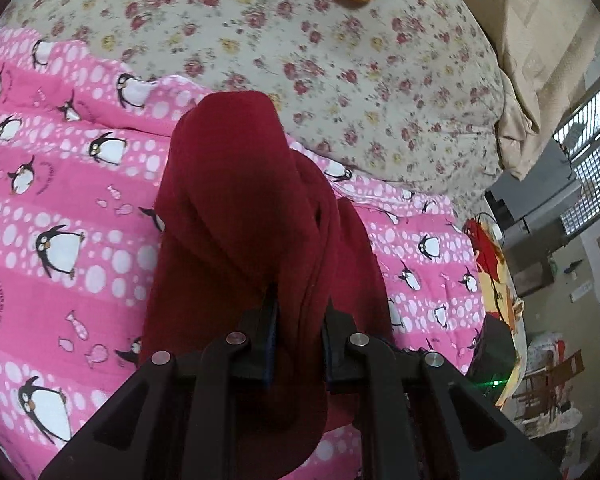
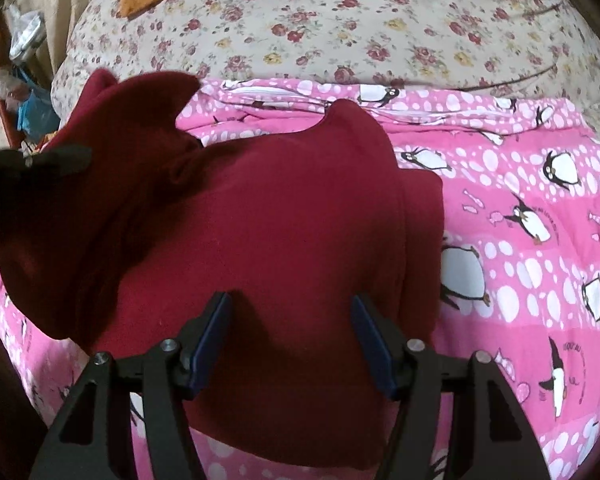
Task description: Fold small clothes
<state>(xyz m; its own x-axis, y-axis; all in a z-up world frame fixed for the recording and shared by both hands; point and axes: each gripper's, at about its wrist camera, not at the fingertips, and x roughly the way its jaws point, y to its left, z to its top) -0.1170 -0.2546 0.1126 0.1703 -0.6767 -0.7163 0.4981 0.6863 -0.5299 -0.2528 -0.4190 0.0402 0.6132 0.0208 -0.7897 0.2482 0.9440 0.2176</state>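
On the quilted penguin blanket (image 2: 520, 208), soft maroon fleece garment (image 2: 280, 220) lies rumpled.

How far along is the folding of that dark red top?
Midway, it seems. Done: the red garment lies on the penguin blanket. In hand: the left gripper is shut on a bunch of it, lifting one side. The right gripper is open above it. Left: laying that side over and flattening.
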